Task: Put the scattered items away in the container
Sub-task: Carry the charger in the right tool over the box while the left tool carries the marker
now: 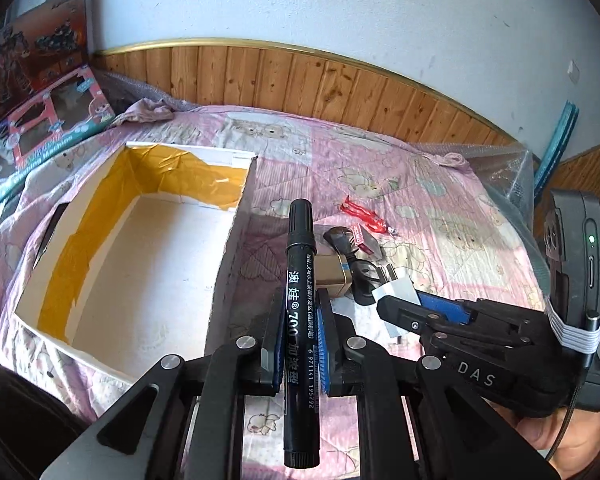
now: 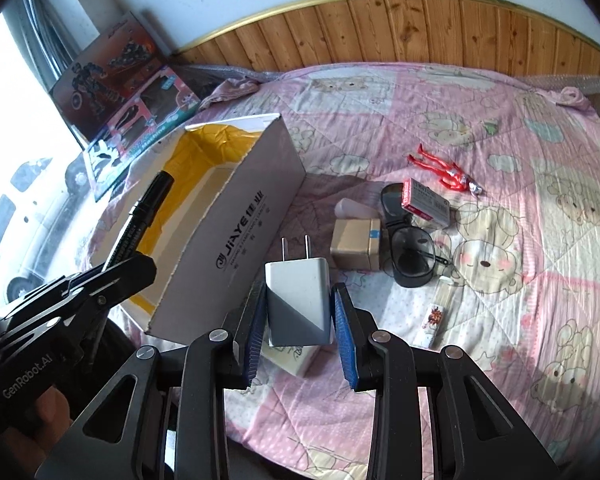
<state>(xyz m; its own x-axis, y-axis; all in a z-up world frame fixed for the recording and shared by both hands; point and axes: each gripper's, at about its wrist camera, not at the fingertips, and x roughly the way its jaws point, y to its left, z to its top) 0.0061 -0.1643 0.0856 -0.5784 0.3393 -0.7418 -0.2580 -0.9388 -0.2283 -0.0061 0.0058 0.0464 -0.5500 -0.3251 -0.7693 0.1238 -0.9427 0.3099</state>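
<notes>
My left gripper (image 1: 299, 300) is shut on a black marker pen (image 1: 300, 320) that stands upright between the blue pads, just right of the open white cardboard box (image 1: 228, 264) with yellow tape inside. My right gripper (image 2: 299, 300) is shut on a white and grey plug charger (image 2: 299, 300), prongs pointing away, held beside the box's (image 2: 256, 216) near right wall. On the pink quilt lie a small brown carton (image 2: 356, 244), black glasses (image 2: 414, 252), a red and white packet (image 2: 426, 202), a red toy figure (image 2: 444, 172) and a small white stick (image 2: 432, 320).
Toy boxes (image 1: 40, 92) lean against the wall at the far left of the bed. A wooden headboard (image 1: 300, 80) runs along the back. A white carton (image 2: 288, 358) lies under the right gripper. A hand (image 1: 560, 432) holds the right gripper.
</notes>
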